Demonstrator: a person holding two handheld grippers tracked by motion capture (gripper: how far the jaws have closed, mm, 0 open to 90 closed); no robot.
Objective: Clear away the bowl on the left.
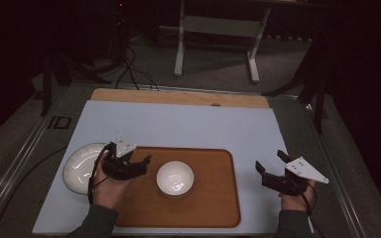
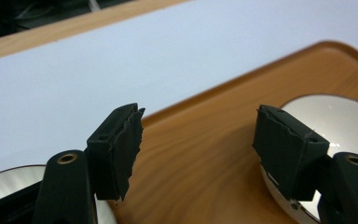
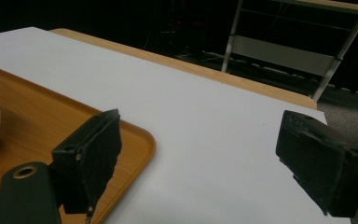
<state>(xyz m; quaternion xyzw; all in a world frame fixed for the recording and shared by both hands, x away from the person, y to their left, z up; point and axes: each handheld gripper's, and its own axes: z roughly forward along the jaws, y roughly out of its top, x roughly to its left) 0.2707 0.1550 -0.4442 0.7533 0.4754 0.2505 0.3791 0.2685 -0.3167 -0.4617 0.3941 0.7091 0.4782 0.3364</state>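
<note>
White tabletop (image 1: 178, 124) carried a wooden tray (image 1: 218, 208); the left gripper (image 1: 140, 163) hung released beside the bowl (image 1: 175, 177), right gripper (image 1: 270, 166) likewise released. Withdrawing upward seemed wise, avoiding the plate (image 1: 82, 166) behind.

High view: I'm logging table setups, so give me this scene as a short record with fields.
surface: white board
tray: wooden tray, near edge
bowl: white bowl, upright on the tray
plate: white plate, left of the tray
left gripper: open, empty, beside the bowl
right gripper: open, empty, right of the tray
</note>
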